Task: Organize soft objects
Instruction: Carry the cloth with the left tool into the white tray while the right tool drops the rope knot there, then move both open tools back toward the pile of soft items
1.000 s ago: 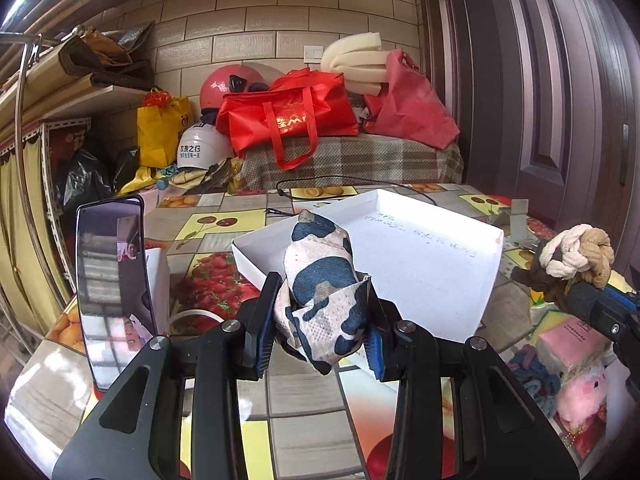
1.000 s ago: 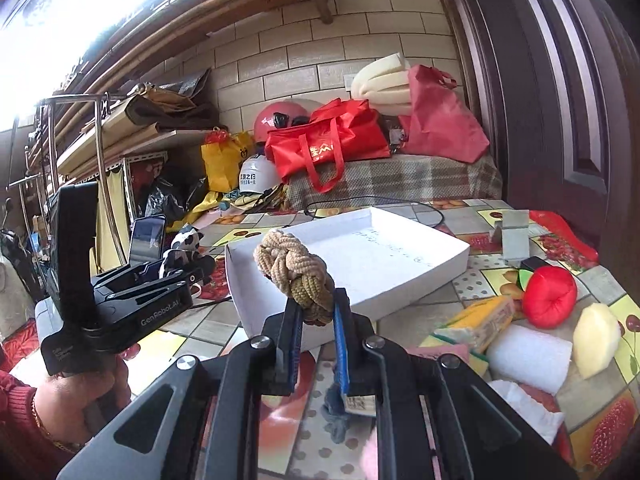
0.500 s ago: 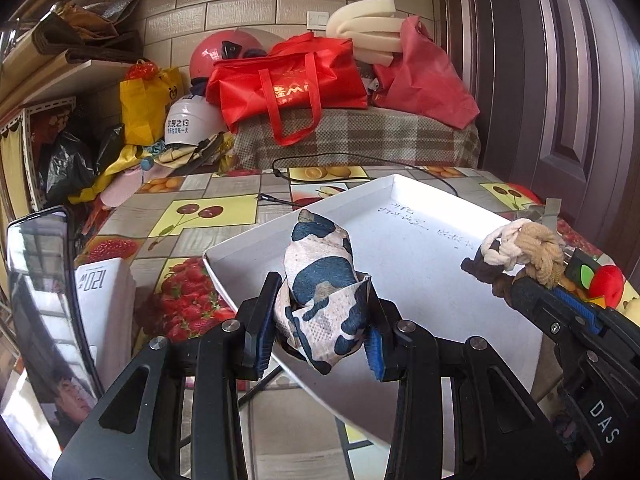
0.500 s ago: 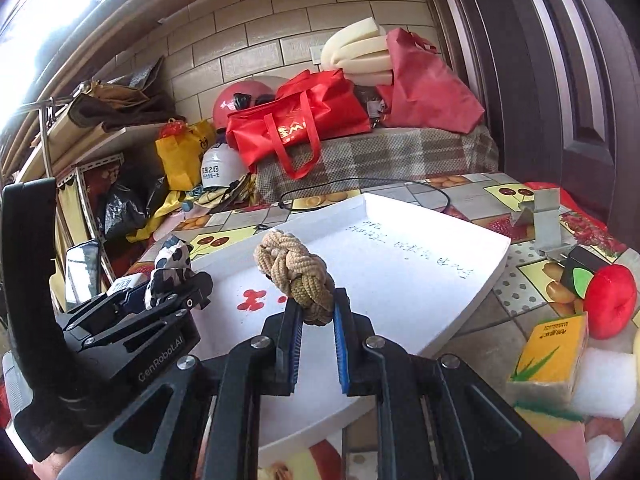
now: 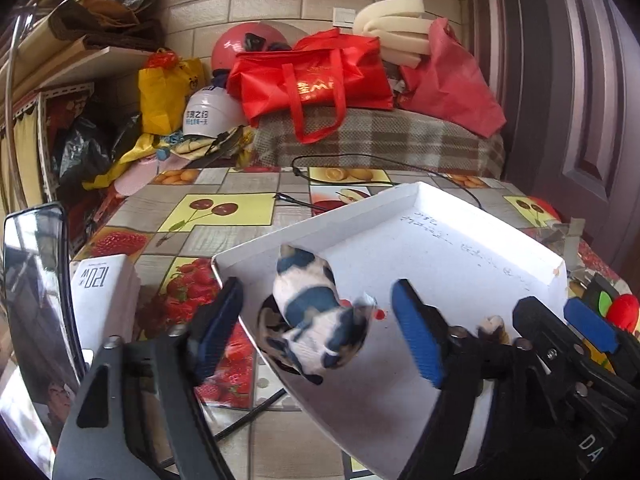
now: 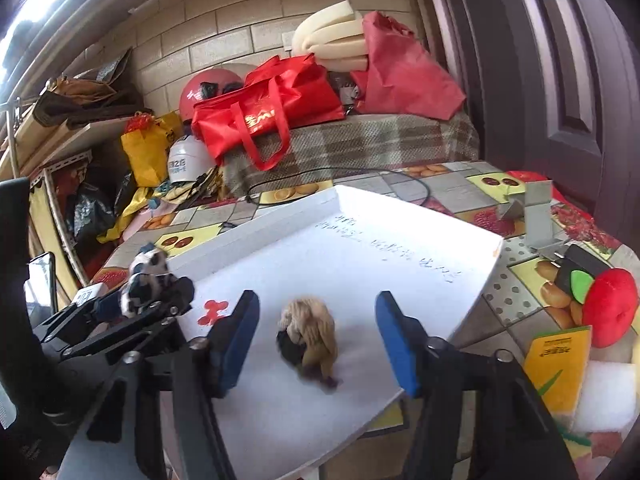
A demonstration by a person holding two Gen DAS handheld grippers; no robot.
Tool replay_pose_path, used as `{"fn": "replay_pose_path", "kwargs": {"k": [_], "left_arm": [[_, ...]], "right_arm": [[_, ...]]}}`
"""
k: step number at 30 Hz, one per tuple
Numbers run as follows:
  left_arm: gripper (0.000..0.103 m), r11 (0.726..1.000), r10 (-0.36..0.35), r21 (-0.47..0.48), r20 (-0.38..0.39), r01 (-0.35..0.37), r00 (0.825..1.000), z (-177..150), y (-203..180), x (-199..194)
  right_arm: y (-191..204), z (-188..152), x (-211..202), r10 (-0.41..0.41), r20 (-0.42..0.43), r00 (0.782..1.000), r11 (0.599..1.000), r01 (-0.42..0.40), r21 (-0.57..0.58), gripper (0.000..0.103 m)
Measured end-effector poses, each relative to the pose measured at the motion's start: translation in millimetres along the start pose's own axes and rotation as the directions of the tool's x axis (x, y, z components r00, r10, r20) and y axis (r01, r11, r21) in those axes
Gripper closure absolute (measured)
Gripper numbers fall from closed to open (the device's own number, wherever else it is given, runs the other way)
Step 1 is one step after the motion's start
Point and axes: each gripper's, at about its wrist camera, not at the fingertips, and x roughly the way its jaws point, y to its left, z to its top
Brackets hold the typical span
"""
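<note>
- In the left wrist view, the left hand-held gripper (image 5: 318,334) is seen with its jaws having just been opening; they stand wide, and the cow-patterned soft toy (image 5: 316,316) lies loose between them, blurred, touched by neither pad.
- The toy sits at the near-left edge of the white tray (image 5: 460,256), at about 7 o'clock of it; whether it has settled cannot be told.
- In the right wrist view, the right hand-held gripper (image 6: 314,340) is likewise spread, its jaws having just been opening, with the knotted rope ball (image 6: 314,338) free between them, at about 6 o'clock of the tray.
- Both pieces are judged light, squashy and unbreakable; the toy is best taken across its plump middle, the ball across its knot.
- Further off, at 3 o'clock of the tray, a red plush apple (image 6: 608,306) and a white foam block (image 6: 604,396) rest on the counter (image 6: 460,188); both are judged compressible and best pinched across their widest part.
</note>
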Motion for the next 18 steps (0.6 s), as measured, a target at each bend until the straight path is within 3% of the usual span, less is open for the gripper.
{"fn": "replay_pose_path", "kwargs": {"k": [2,3,18], "left_arm": [[0.0,0.999,-0.005,-0.038,-0.011,0.005,1.0,0.2,8.2,1.5],[0.0,0.999,-0.006,-0.039,-0.005,0.006,1.0,0.0,8.4,0.6],[0.0,0.999,0.018,-0.05,0.066,-0.015,0.998,-1.9,9.6,-11.9]], "right_arm": [[-7.2,0.2,-0.8,0.004,0.003,1.0,0.999,-0.005,0.035,0.019],[-10.0,0.2,-0.8,0.011,0.002,1.0,0.999,-0.011,0.048,0.017],[11.0,-3.6,-28.7,-0.023,0.147,0.989,0.998,0.031,-0.05,0.015]]}}
